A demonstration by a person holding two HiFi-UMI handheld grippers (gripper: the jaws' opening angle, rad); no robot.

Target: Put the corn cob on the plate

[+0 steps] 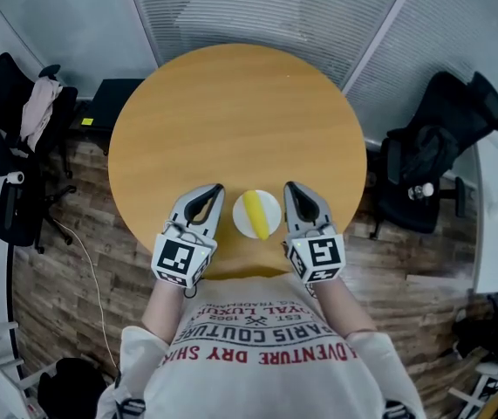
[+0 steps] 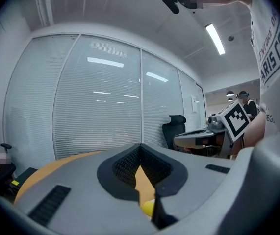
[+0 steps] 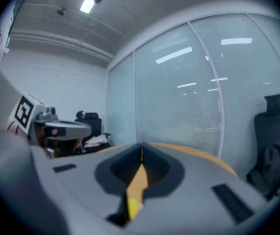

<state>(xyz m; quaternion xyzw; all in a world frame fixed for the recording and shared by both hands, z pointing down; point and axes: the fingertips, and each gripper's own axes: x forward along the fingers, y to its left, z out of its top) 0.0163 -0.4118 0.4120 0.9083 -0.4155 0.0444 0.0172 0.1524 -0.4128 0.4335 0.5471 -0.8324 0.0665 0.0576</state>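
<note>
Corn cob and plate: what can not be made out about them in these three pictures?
- Head view: the corn cob is too small to show its kernels.
- Left gripper view: the plate is hidden behind the shut left gripper; only a yellow sliver shows.
- Right gripper view: the same, behind the shut right gripper.

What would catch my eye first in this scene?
A yellow corn cob lies on a small white plate, near the person's edge of a round wooden table. The left tool and the right tool flank the plate, both shut and empty.
</note>
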